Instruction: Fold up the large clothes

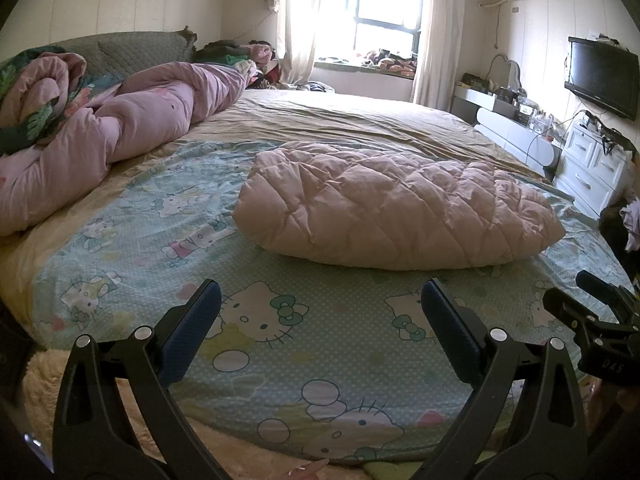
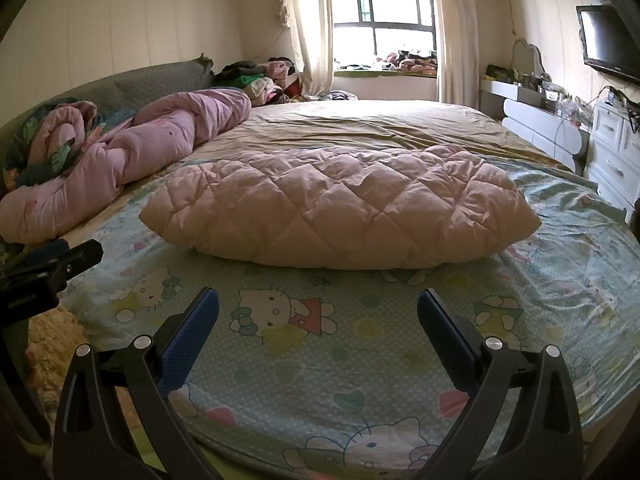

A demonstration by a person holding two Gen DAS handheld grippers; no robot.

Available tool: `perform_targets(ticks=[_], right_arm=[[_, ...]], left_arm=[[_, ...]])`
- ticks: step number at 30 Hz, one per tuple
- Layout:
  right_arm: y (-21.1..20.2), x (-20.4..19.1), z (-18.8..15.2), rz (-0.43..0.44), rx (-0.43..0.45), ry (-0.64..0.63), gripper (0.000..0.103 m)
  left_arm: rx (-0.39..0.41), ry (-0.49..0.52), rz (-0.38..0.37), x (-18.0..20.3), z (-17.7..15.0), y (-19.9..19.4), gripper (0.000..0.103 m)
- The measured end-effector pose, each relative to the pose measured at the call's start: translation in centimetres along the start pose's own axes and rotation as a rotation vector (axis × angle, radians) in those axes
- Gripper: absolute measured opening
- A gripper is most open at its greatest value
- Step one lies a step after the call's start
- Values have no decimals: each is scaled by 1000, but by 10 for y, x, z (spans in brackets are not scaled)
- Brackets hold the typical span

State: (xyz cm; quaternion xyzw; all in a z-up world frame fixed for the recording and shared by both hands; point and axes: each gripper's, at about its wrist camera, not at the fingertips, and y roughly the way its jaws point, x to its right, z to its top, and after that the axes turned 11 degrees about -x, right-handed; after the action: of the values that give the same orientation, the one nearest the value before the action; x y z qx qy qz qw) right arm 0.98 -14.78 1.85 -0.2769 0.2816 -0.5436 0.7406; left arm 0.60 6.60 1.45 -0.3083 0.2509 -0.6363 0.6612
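Left wrist view showed the left gripper with jaws spread wide and empty above the near edge of the bed. Right wrist view showed the right gripper in the same condition, jaws wide and holding nothing. The folded pink quilted garment lay on the cartoon-print sheet, ahead of both grippers and apart from them. A rolled pink duvet lay near the grey headboard, to the left.
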Motion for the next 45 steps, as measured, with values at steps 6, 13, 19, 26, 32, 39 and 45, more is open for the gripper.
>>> perform_targets(ticks=[6, 13, 19, 26, 32, 39, 45], right_arm=[[0, 0, 0, 2, 0, -1, 99], [1, -3, 1, 4, -3, -1, 99], [0, -2, 1, 4, -2, -2, 99], [1, -4, 1, 3, -3, -1, 99], [0, -5, 0, 4, -2, -1, 99], [-1, -8, 0, 4, -5, 1, 99], [-1, -8, 0, 4, -4, 1, 99]], left_arm=[[0, 0, 0, 0, 0, 0, 94], [0, -2, 0, 0, 0, 0, 94], [1, -1, 1, 0, -1, 0, 94], [0, -1, 1, 1, -1, 1, 94], [1, -1, 0, 1, -1, 0, 94], [1, -1, -1, 0, -1, 0, 94], [1, -1, -1, 0, -1, 0, 94]])
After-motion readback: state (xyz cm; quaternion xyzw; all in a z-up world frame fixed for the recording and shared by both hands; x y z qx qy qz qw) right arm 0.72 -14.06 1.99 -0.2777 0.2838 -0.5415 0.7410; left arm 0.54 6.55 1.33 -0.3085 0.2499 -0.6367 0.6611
